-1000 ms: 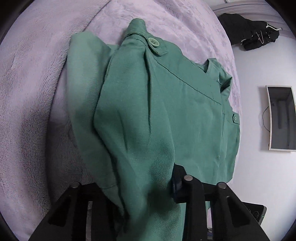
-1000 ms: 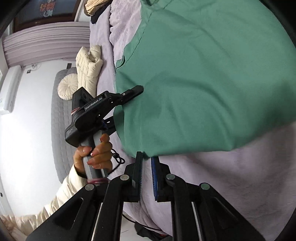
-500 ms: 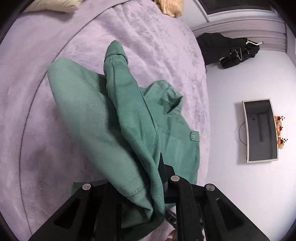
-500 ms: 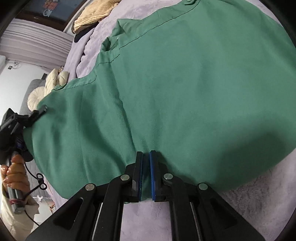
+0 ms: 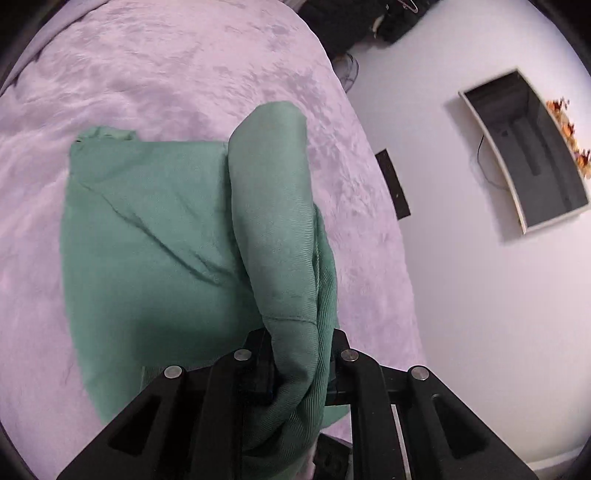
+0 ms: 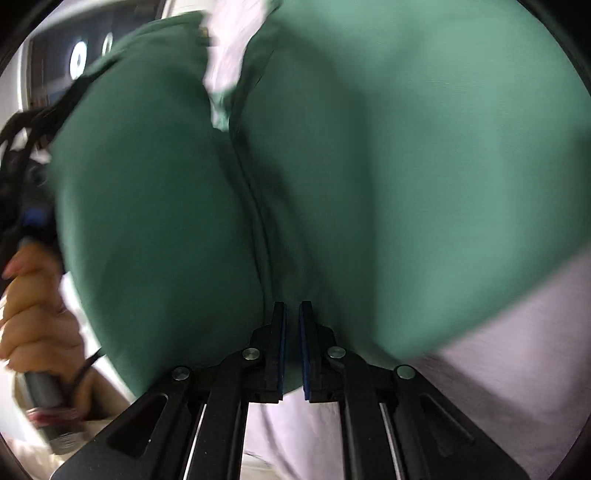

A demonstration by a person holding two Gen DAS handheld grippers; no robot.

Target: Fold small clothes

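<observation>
A green garment (image 5: 155,229) lies folded on a lilac blanket (image 5: 166,74). My left gripper (image 5: 299,354) is shut on a thick bunched fold of it, which rises from the jaws and drapes over the flat part. In the right wrist view the same green garment (image 6: 406,166) fills the blurred picture, creased down the middle. My right gripper (image 6: 291,332) holds its near hem; the jaws are easing open a little with the cloth still between the pads. At the left a person's hand (image 6: 37,302) grips the left gripper's handle.
The bed's edge curves down the right side in the left wrist view. Beyond it is a white surface with a framed dark screen (image 5: 524,155) and a small dark panel (image 5: 393,184). Dark clothes (image 5: 369,18) lie at the top.
My left gripper has risen and carried its fold across, so the garment now lies doubled over. My right gripper has moved in and taken the hem; the cloth now fills its view.
</observation>
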